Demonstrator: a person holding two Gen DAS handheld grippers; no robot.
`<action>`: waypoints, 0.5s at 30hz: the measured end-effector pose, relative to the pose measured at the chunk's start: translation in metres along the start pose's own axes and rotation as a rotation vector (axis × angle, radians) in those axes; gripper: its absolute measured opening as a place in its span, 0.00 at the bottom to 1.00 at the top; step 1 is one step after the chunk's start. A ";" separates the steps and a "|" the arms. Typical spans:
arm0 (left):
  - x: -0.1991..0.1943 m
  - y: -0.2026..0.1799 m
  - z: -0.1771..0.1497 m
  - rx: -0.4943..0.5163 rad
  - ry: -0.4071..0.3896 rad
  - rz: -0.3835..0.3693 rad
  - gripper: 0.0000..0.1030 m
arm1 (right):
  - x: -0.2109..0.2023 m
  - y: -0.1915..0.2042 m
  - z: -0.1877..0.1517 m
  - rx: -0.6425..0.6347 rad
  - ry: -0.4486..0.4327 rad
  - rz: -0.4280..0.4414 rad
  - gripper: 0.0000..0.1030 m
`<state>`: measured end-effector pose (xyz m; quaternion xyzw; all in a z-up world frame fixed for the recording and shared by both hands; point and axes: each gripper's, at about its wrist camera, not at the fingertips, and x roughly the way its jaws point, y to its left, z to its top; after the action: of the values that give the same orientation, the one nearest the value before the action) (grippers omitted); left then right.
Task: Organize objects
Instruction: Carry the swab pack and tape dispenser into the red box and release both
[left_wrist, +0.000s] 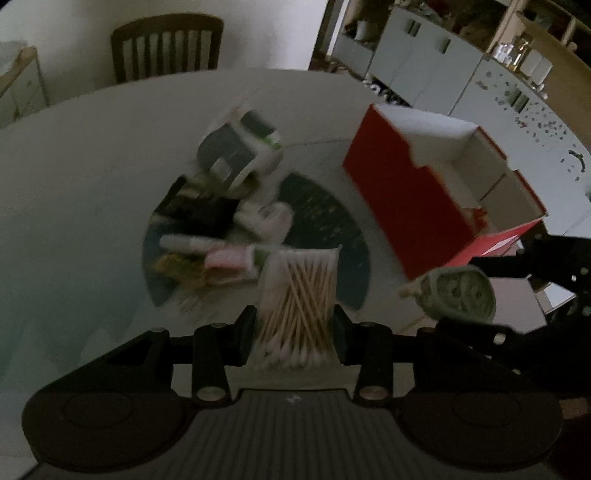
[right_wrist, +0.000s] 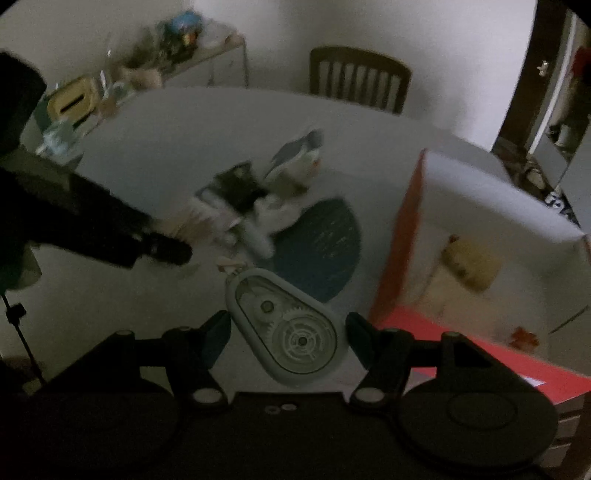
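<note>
My left gripper (left_wrist: 295, 328) is shut on a clear pack of cotton swabs (left_wrist: 299, 291), held up over the dark round mat (left_wrist: 325, 214). My right gripper (right_wrist: 288, 336) is shut on a grey-green correction tape dispenser (right_wrist: 291, 325), lifted off the table. That dispenser (left_wrist: 458, 293) also shows in the left wrist view, just in front of the red box (left_wrist: 406, 192). A blurred pile of small toiletries and packets (left_wrist: 218, 221) lies on the mat's left part. In the right wrist view the left gripper's black arm (right_wrist: 122, 236) reaches in from the left.
The red box (right_wrist: 406, 236) has a white inside and holds a yellowish item (right_wrist: 469, 266). A wooden chair (left_wrist: 166, 44) stands at the round table's (left_wrist: 92, 166) far edge. A cluttered side shelf (right_wrist: 147, 66) and cabinets (left_wrist: 443, 66) line the room behind.
</note>
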<state>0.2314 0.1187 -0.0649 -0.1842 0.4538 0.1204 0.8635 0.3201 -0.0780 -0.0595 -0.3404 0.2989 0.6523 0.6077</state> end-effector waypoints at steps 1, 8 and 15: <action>-0.001 -0.006 0.004 0.002 -0.009 -0.006 0.40 | -0.006 -0.006 0.002 0.009 -0.010 -0.004 0.66; -0.006 -0.049 0.027 0.039 -0.065 -0.039 0.40 | -0.029 -0.050 0.011 0.054 -0.060 -0.030 0.66; 0.000 -0.094 0.046 0.070 -0.098 -0.055 0.40 | -0.046 -0.093 0.008 0.080 -0.100 -0.057 0.66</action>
<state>0.3009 0.0535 -0.0209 -0.1603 0.4098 0.0897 0.8935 0.4134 -0.0906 -0.0154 -0.2913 0.2840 0.6384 0.6534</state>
